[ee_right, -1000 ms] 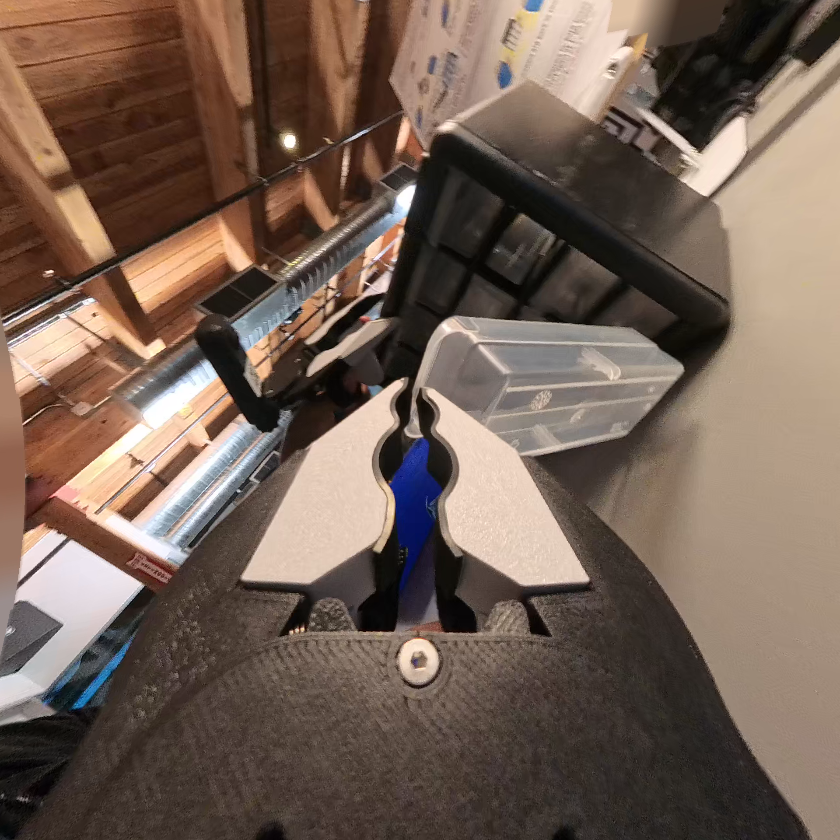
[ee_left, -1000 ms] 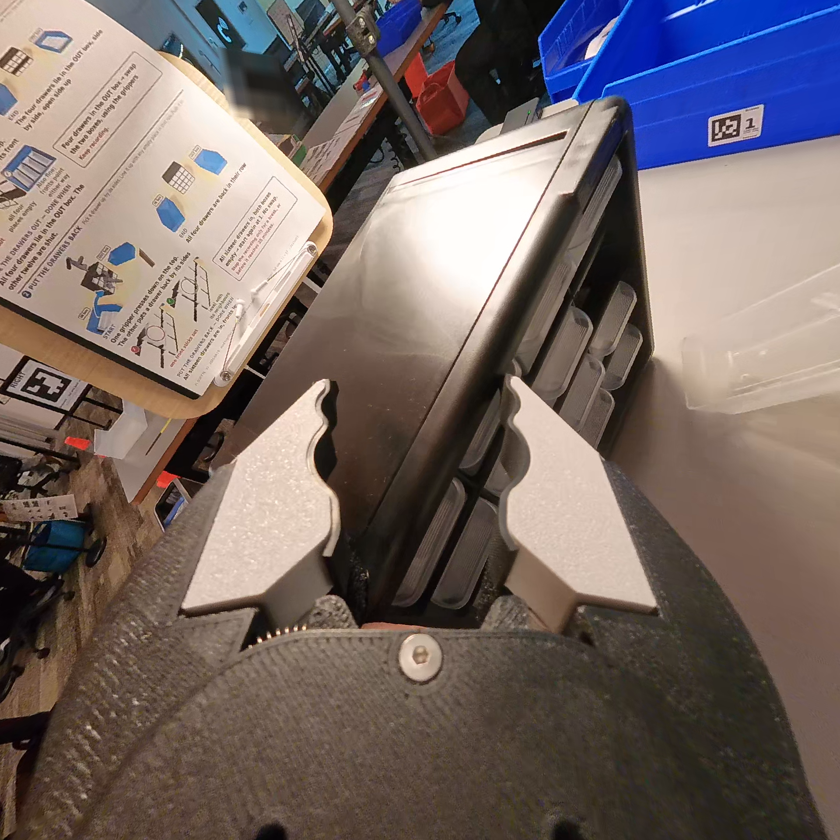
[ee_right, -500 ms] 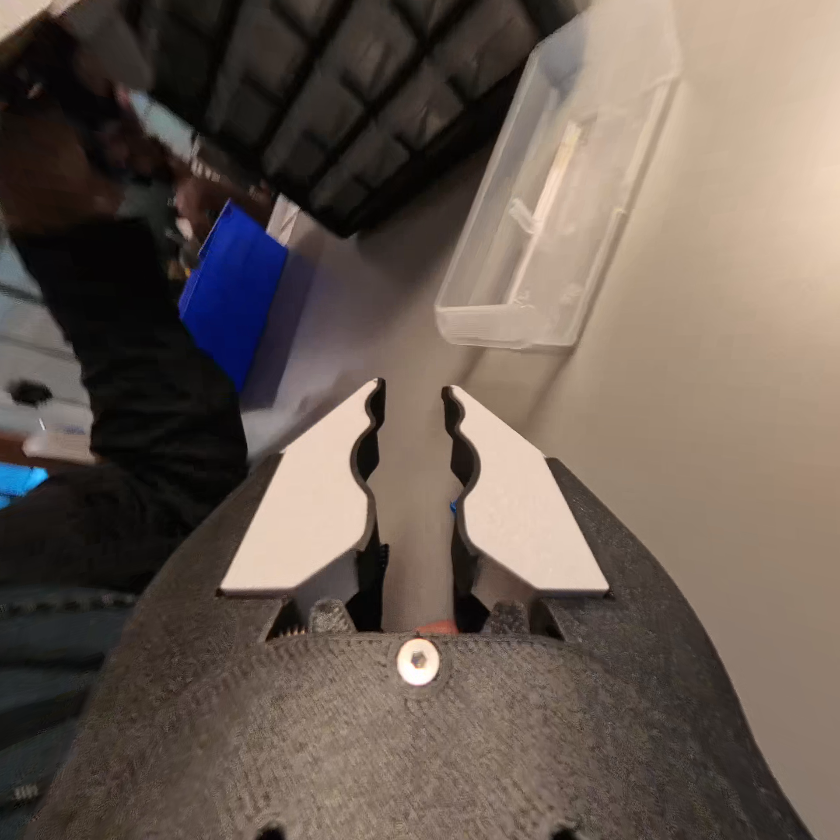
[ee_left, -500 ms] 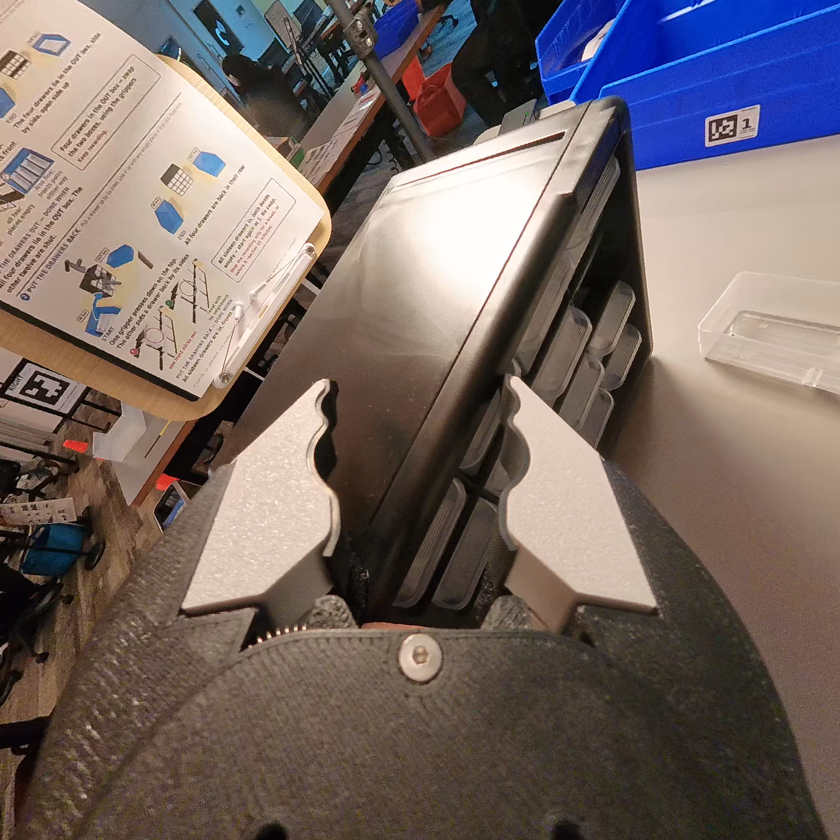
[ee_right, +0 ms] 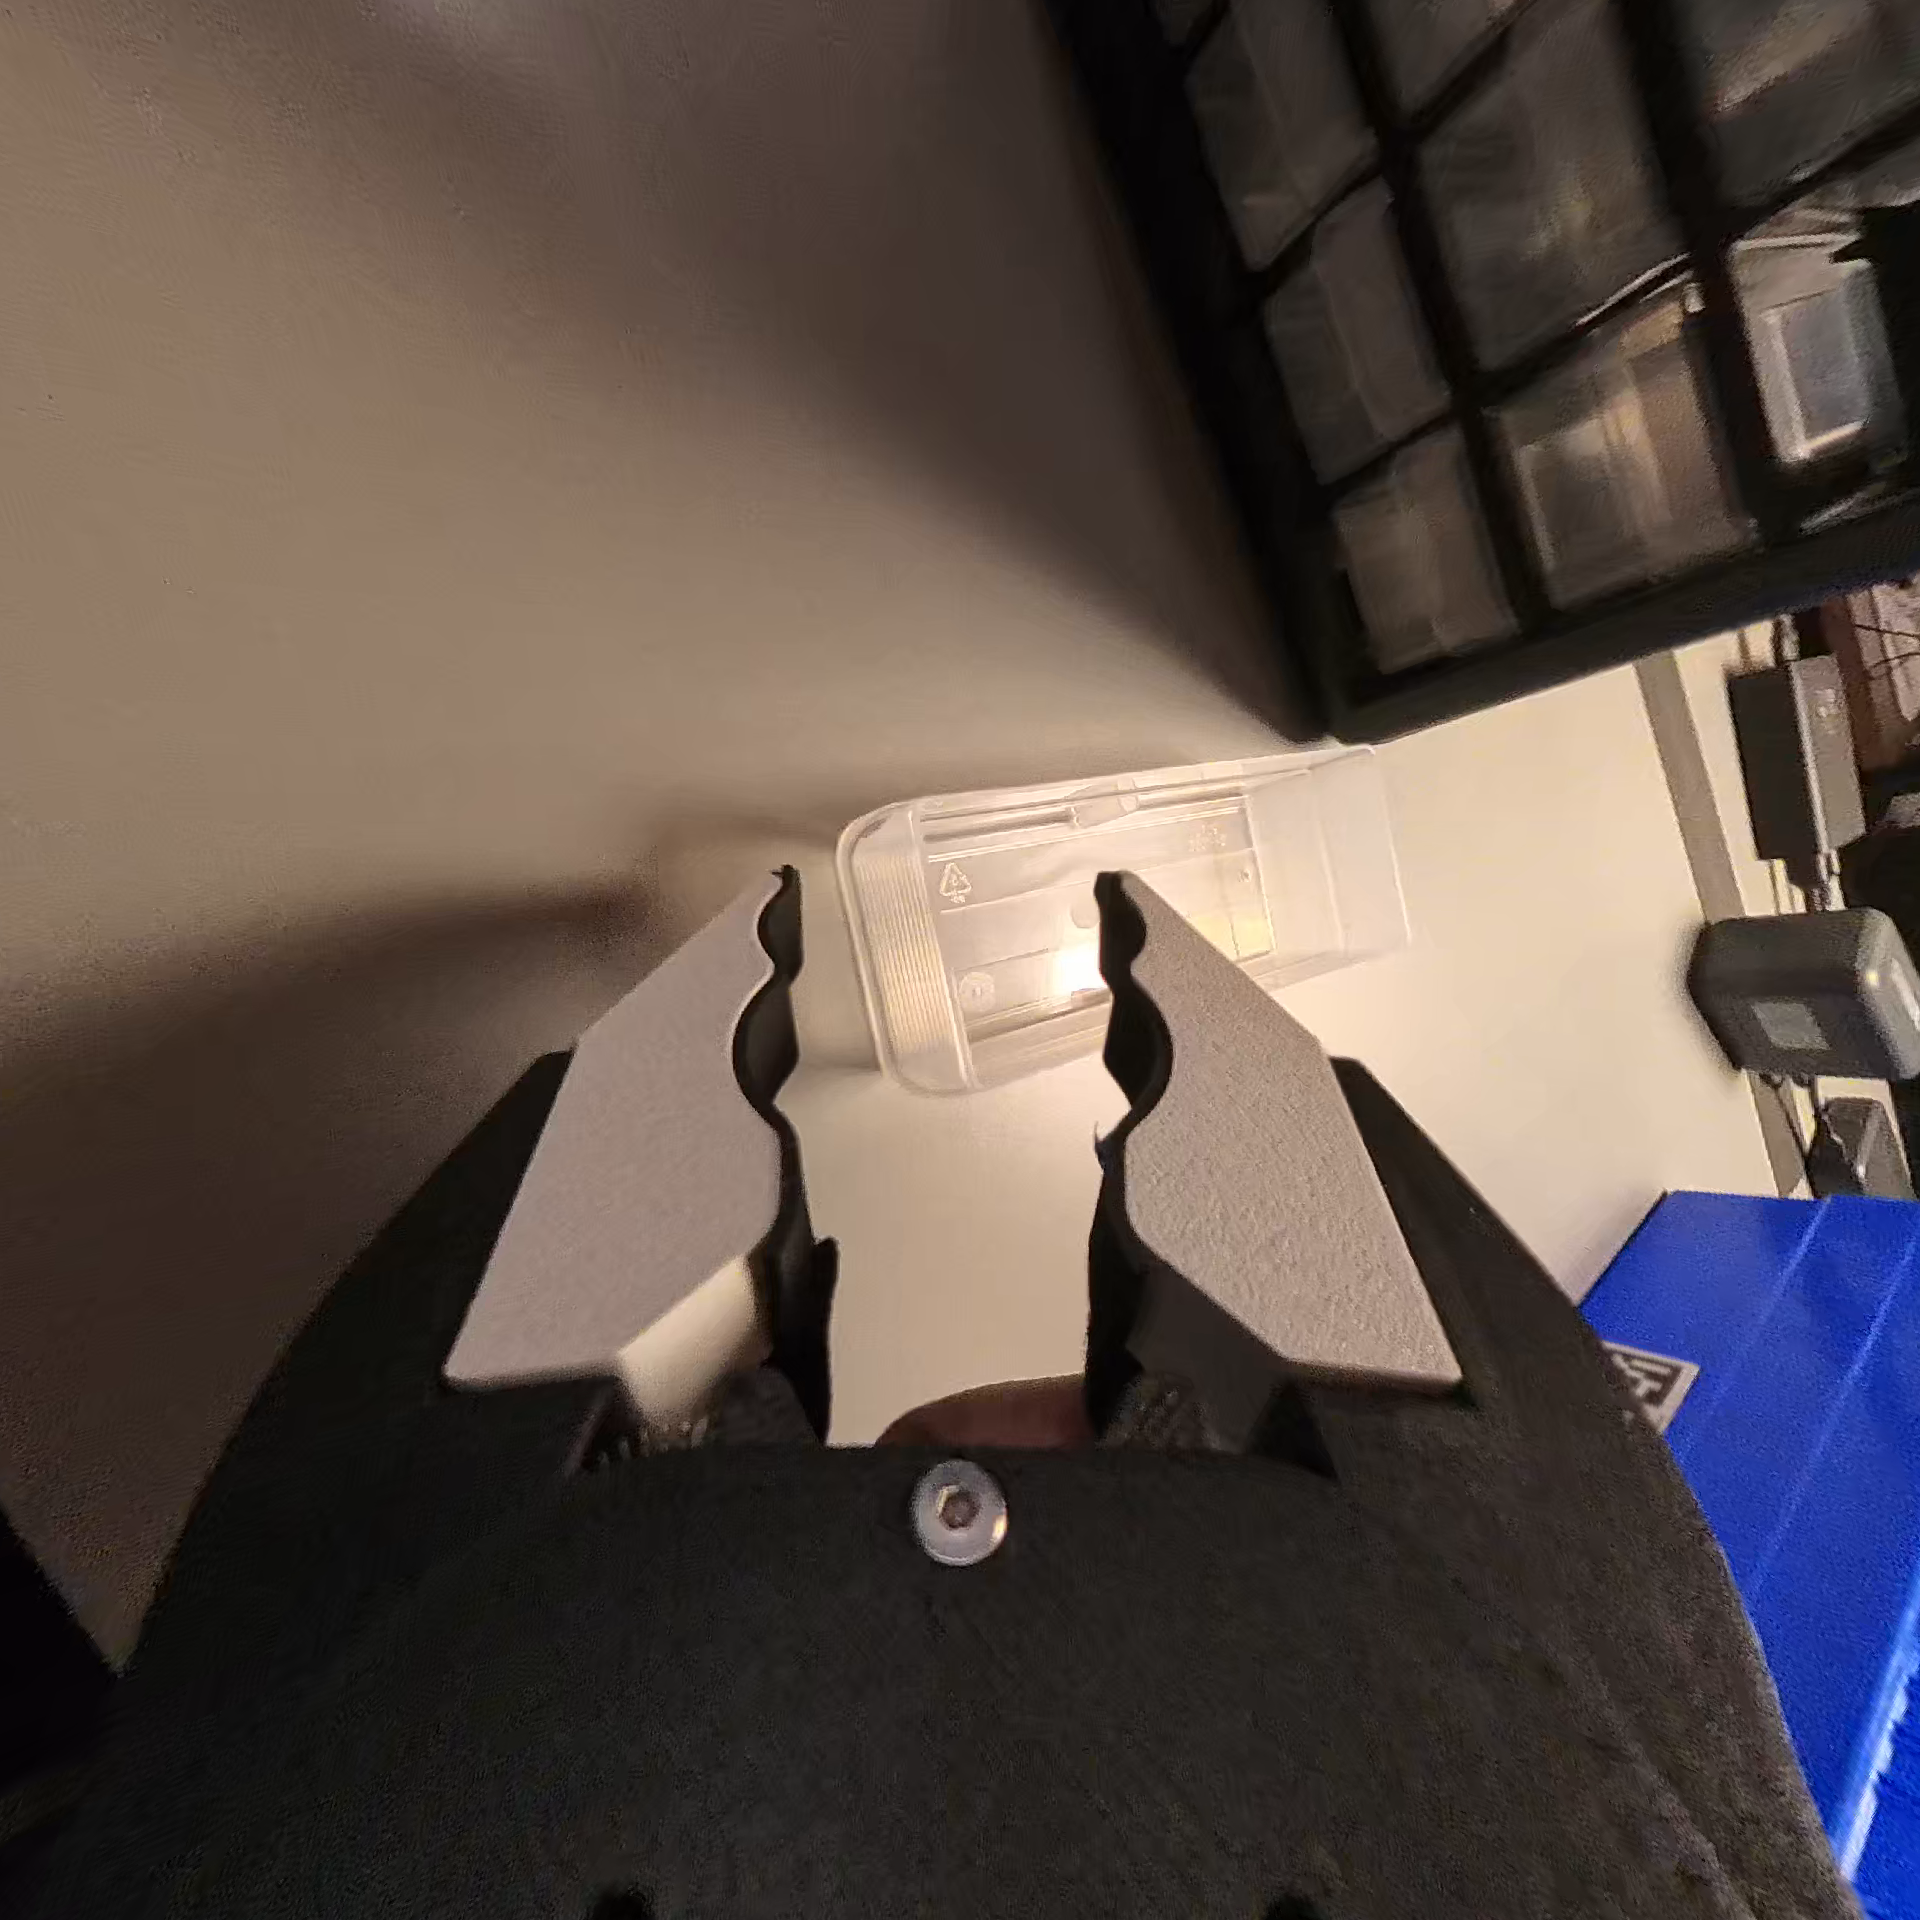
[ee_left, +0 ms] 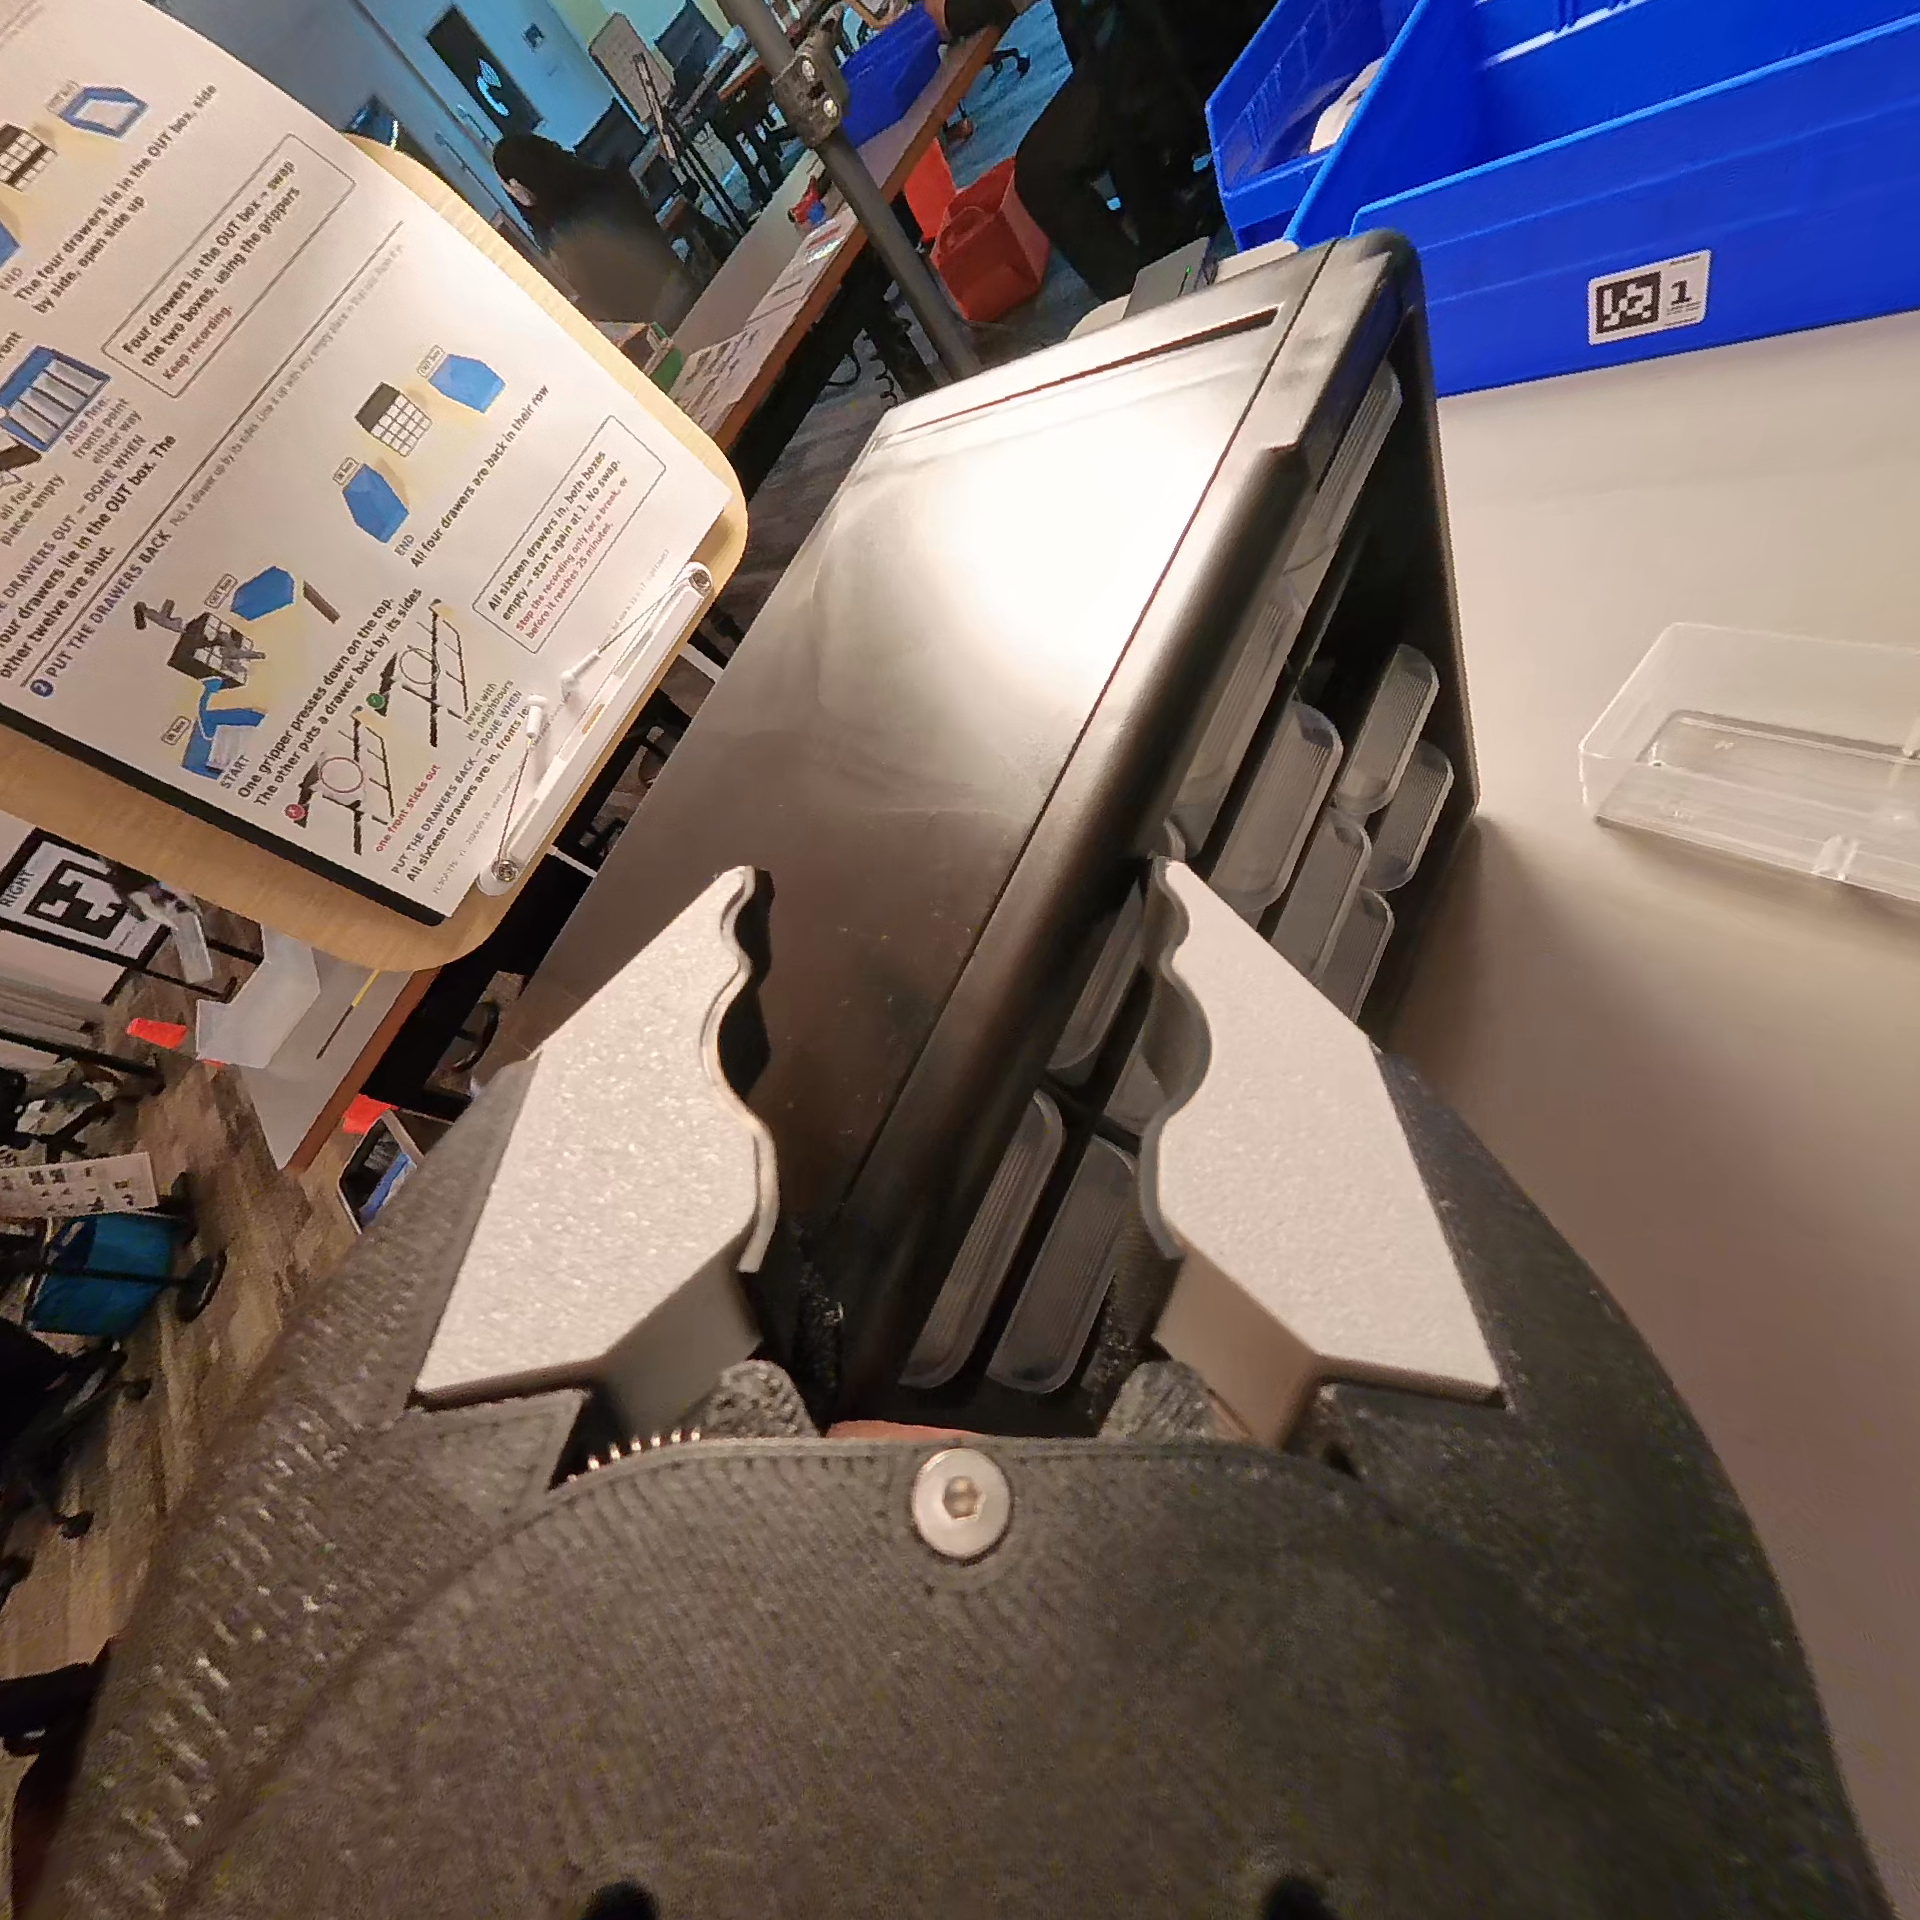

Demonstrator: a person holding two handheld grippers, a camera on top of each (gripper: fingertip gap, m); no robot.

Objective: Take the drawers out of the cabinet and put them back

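- One clear drawer point(ee_right: 1122, 914) lies on the table point(ee_right: 520, 416), just beside the front of the black cabinet point(ee_right: 1558, 364). It rests with its bottom side up.
- One thing that could go wrong: the right gripper point(ee_right: 940, 883) could close on the drawer crooked. Its right finger point(ee_right: 1226, 1091) is over the drawer, but the left finger point(ee_right: 675, 1091) is off to the side of the drawer's end. The drawer might then twist or slip away on the smooth table.
- Another risk: clear plastic is slippery and bendy, so a hard squeeze could make it pop out.
- The drawer is upside down, so I think it has to be turned over, or it will not slide back in.
- The cabinet could tip or scoot if the left gripper point(ee_left: 951, 894) lets go of its edge.
- Right jaws: wide open, holding nothing. They hang above the drawer and do not squeeze it.
- Left jaws: wide open too. They sit around the cabinet's top front edge point(ee_left: 1091, 831), one finger over the top, one at the drawer fronts point(ee_left: 1340, 790). They seem to rest on it, not pinch it.
- Blue bins point(ee_left: 1662, 156) stand behind the cabinet.
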